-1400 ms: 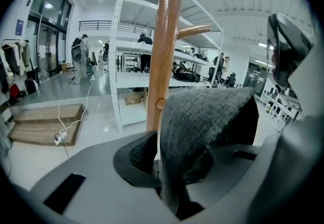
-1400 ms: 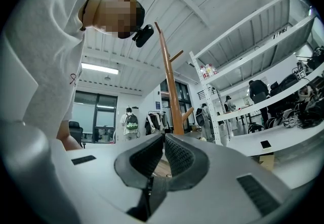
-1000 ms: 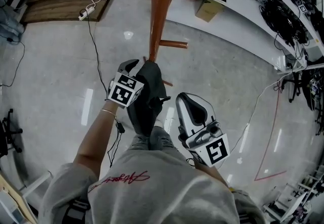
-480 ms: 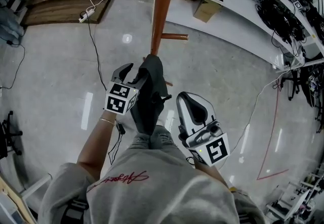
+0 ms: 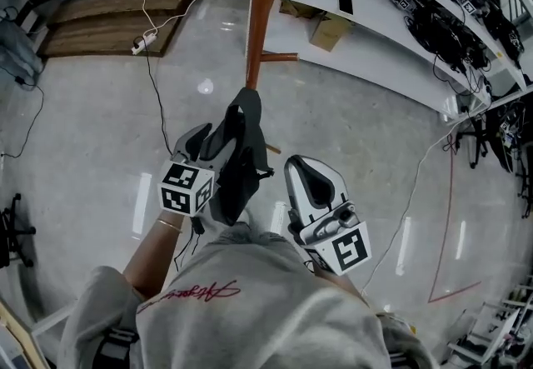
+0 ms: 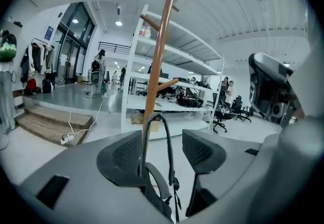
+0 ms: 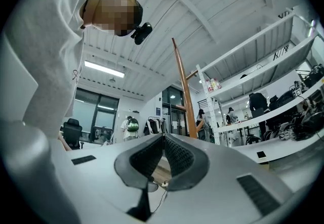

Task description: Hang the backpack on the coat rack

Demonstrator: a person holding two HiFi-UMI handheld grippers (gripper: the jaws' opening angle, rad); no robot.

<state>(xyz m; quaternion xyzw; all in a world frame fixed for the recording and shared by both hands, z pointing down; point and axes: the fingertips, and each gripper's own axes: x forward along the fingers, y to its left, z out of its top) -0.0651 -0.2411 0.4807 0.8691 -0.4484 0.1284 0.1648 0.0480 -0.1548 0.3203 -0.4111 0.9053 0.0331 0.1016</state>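
L gripper jaws wide apart, just been opening; top loop of backpack stands btwn them, unpinched. Backpack right against coat rack pole. R gripper jaws closed together, empty, beside rack.

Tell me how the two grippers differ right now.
The left gripper has its jaws apart, having just been opening, with the strap loop of the backpack between them; the right gripper has its jaws together on nothing. The left sits beside the backpack, the right clear of it. Both carry a marker cube.
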